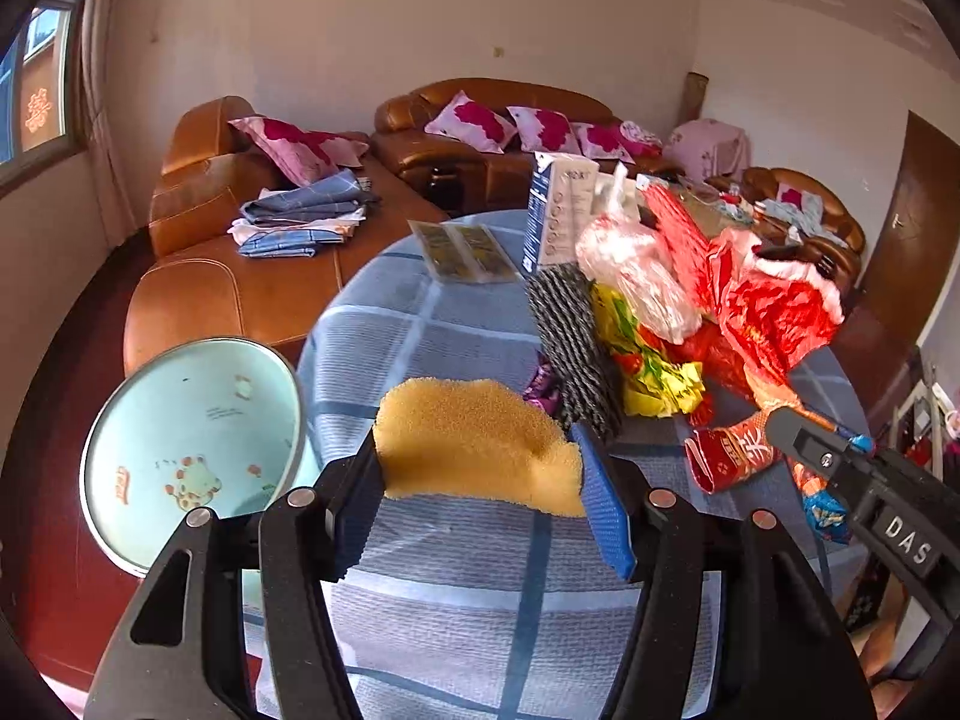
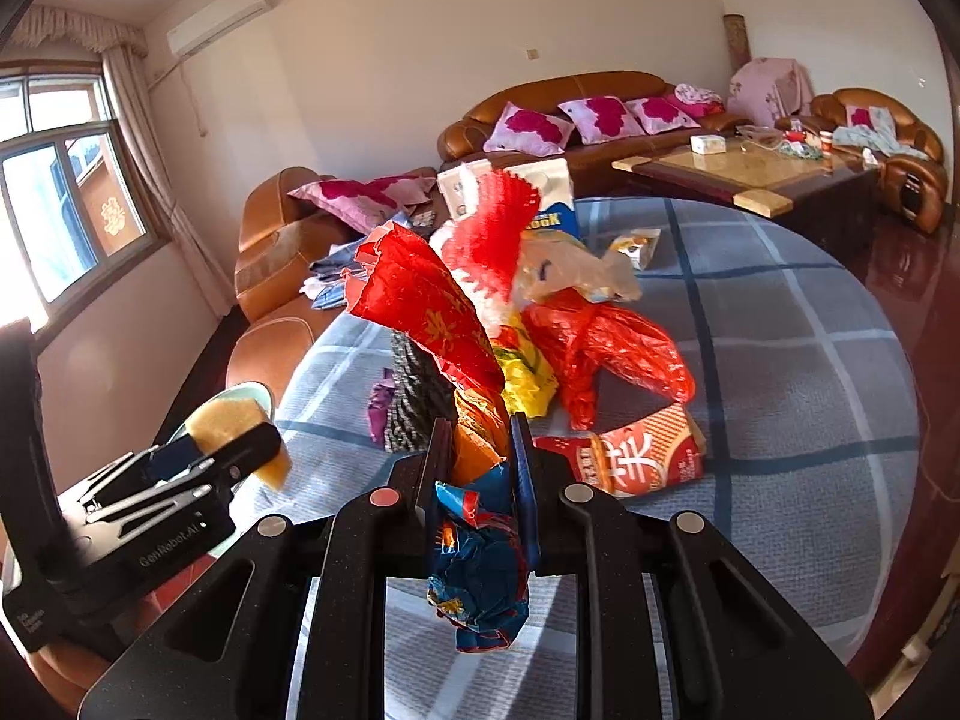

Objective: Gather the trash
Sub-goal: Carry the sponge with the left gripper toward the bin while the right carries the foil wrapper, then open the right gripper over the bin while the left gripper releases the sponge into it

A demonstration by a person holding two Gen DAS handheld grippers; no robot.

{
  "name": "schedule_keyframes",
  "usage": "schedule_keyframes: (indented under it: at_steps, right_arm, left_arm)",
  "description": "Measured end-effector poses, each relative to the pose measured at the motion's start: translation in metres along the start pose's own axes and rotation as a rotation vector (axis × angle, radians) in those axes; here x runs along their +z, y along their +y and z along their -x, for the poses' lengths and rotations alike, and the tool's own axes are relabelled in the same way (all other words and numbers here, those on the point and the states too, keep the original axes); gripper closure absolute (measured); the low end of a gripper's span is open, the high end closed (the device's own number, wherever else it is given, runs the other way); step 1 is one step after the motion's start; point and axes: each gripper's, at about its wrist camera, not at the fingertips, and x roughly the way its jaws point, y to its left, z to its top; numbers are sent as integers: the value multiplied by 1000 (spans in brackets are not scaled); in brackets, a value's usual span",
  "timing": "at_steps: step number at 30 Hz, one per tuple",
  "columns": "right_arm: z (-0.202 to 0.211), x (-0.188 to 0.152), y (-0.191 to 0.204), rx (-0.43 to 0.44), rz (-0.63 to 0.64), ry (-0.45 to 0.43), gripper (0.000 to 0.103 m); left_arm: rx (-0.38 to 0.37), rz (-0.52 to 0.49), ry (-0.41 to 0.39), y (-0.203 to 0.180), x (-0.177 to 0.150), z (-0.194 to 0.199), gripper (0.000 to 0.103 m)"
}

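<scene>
Now | left gripper (image 1: 480, 480) clamps sponge (image 1: 480, 444) | right gripper (image 2: 480, 468) clamps wrapper (image 2: 474, 540)

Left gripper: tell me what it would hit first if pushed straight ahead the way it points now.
The left gripper, shut on the yellow sponge, would probably meet the black-and-white patterned packet standing just beyond and slightly right of the sponge. Depth is hard to judge through the fisheye.
</scene>
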Motion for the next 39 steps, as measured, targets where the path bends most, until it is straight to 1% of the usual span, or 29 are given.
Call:
schedule_keyframes:
  at_steps: [12,21,28,39]
  right_arm:
    - [1,7,42,48,60,-17,83]
    - [-6,12,81,100,109,-16,83]
    - [-13,11,112,144,151,-6,83]
    - [-28,14,156,214,201,18,83]
  left_arm:
    - [93,35,-35,30,3,23,43]
    - [178,79,-62,70,5,42,43]
    - [223,133,-78,104,4,55,43]
    - [300,206,-89,152,2,62,43]
